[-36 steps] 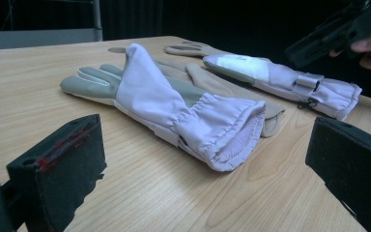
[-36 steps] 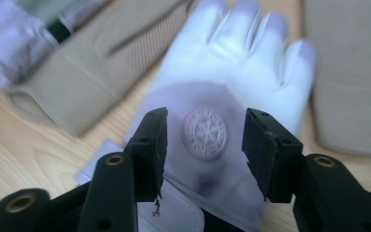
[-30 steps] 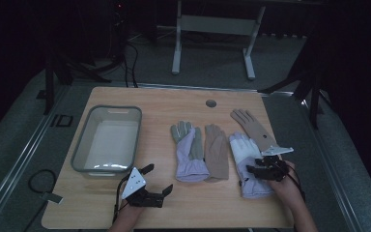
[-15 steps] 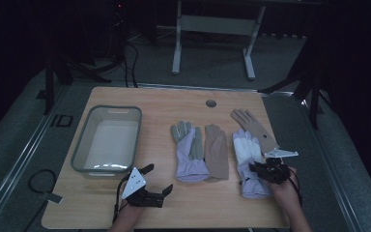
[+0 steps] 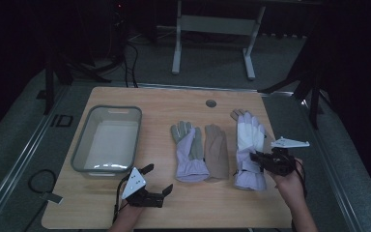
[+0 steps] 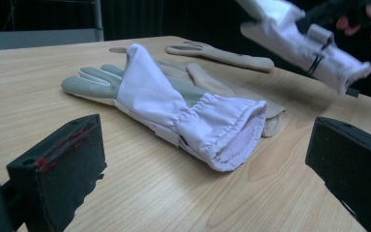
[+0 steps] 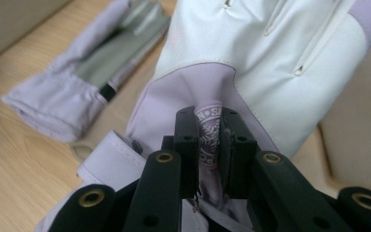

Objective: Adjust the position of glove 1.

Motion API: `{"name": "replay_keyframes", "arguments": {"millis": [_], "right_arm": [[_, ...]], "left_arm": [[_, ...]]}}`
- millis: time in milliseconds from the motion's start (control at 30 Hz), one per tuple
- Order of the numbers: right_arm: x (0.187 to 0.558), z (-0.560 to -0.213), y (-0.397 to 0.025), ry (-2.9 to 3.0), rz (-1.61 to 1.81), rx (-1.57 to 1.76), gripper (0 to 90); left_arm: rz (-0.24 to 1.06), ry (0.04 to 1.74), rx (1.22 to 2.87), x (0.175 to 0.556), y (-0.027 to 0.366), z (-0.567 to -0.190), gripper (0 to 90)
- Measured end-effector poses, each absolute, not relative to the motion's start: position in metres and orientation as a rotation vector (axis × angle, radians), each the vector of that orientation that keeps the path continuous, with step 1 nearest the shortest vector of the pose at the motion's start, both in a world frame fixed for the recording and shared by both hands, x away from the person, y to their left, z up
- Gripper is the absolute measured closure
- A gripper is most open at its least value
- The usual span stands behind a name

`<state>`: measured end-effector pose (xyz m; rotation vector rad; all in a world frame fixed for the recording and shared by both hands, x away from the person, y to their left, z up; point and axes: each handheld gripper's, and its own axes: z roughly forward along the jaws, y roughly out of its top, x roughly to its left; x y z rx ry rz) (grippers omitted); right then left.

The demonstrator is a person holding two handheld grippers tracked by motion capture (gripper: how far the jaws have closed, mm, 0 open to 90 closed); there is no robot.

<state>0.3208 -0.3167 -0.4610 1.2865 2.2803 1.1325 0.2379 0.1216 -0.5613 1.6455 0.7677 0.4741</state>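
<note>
Right tongs (image 5: pixel 257 158) lifted — gripping white glove (image 5: pixel 249 140)

High view: above my side, looking forward and down, far | left gripper view: low over wooden table (image 6: pixel 125 193), near | right gripper view: very close | shared: lilac-cuffed white fabric glove (image 5: pixel 249 145) (image 6: pixel 299 46) (image 7: pixel 270 63)

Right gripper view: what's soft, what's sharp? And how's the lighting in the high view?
Right gripper view: the right gripper and the fabric fold pinched in it are sharp; the lavender glove behind is blurred. High view: the table is dimly lit, surroundings near black. Left gripper view: the lifted white glove is slightly blurred.
</note>
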Motion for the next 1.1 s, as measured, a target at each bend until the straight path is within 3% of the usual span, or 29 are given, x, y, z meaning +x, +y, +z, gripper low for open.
{"name": "replay_keyframes", "arguments": {"millis": [500, 1100], "right_arm": [[0.338, -0.4, -0.245, 2.262, 1.205, 1.213, 79.4], [0.351, -0.429, -0.136, 2.407, 1.091, 1.202, 79.4]], "left_arm": [[0.481, 0.771, 1.639, 0.237, 0.122, -0.561, 0.4], [0.477, 0.769, 1.636, 0.237, 0.122, -0.561, 0.4]]}}
